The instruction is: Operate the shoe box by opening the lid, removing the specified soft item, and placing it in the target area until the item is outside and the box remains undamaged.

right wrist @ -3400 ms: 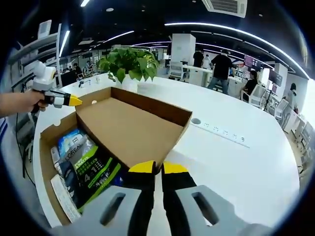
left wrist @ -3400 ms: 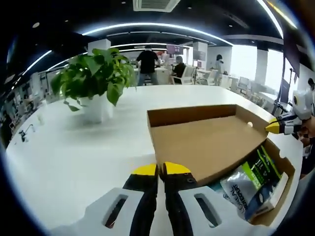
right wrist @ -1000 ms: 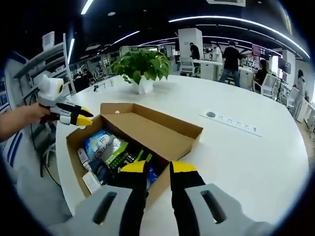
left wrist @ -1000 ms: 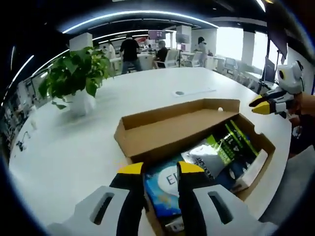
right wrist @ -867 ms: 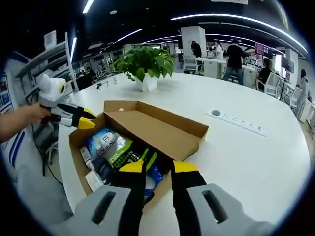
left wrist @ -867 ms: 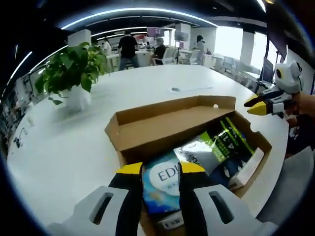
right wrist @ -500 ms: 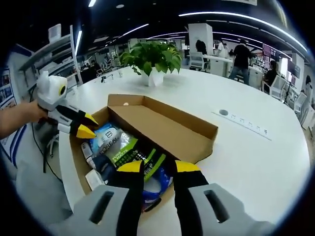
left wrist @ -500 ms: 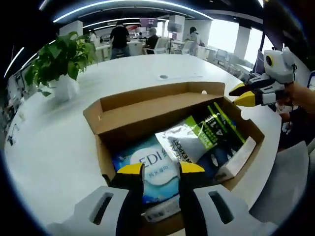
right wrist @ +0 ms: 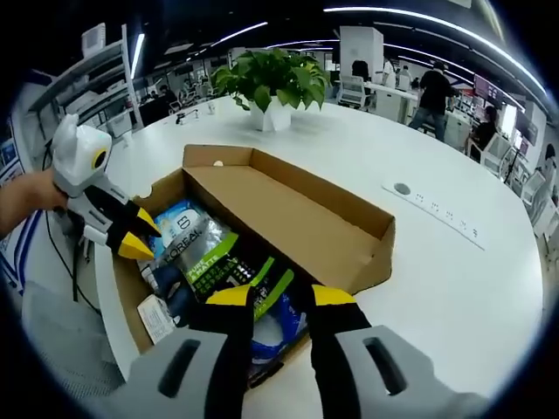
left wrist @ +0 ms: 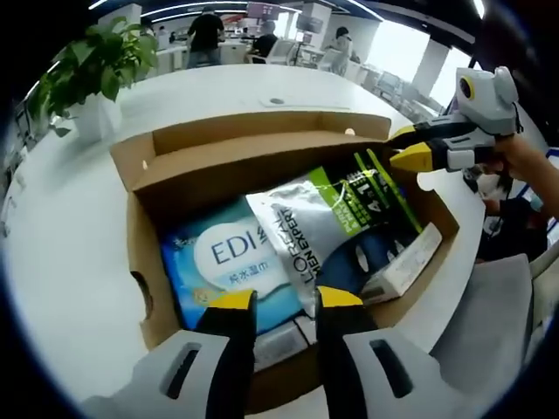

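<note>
Shoe box (left wrist: 140, 262) sits open on white surface (left wrist: 52, 227), lid (right wrist: 288, 214) folded back and propped upright behind the contents. Inside: silver/green soft pouch (left wrist: 327, 218) lying atop blue wipes pack (left wrist: 227, 262), w/ white flat box (left wrist: 406, 262) alongside. Left tool (left wrist: 276, 301) hovers over box's near edge, jaws narrowly apart, holding nothing; right tool (right wrist: 280, 297) likewise at opposite edge, slightly parted, empty.

The brown cardboard shoe box (left wrist: 148, 262) is sitting open, its lid (right wrist: 288, 214) lying folded back; inside, a silver-and-green soft pouch (left wrist: 327, 218) is lying slanted over a blue wipes pack (left wrist: 223, 262); a white carton (left wrist: 402, 266) is resting alongside.
</note>
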`<state>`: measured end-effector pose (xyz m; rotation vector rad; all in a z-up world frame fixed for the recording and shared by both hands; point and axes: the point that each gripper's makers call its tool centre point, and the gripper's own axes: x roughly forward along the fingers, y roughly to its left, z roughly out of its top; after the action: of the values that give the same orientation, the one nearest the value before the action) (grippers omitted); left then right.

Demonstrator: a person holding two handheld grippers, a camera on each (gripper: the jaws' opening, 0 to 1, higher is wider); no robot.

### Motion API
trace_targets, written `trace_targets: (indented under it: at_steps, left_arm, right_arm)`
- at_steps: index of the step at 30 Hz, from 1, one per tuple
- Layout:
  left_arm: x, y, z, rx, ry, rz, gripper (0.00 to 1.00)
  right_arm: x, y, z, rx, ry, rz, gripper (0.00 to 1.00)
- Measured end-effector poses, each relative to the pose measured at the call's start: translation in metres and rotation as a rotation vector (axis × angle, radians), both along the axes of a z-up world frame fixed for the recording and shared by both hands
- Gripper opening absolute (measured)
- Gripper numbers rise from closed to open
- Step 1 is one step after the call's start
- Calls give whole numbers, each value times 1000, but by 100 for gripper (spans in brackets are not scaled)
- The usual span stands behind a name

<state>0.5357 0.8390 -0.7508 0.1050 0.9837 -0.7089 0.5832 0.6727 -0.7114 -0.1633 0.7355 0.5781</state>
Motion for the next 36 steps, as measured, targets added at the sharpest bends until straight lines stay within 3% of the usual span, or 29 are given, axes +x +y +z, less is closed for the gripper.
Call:
trace_targets:
  at_steps: [8, 17, 27, 32, 36]
  left_arm:
    - [-7, -1, -10, -46, 121, 23, 23]
    - [-8, -7, -15, -109, 201, 50, 16]
    - [-11, -15, -9, -204, 243, 96, 11]
    - [-14, -17, -3, -208, 232, 96, 0]
    - [-16, -20, -1, -214, 214, 86, 0]
  right_arm:
    - [5, 6, -9, -16, 24, 3, 23]
    - [6, 14, -19, -16, 58, 8, 18]
    - [1, 19, -23, 36, 102, -32, 15]
    - [1, 18, -23, 68, 109, -58, 12]
    - [0, 18, -21, 94, 116, -76, 2]
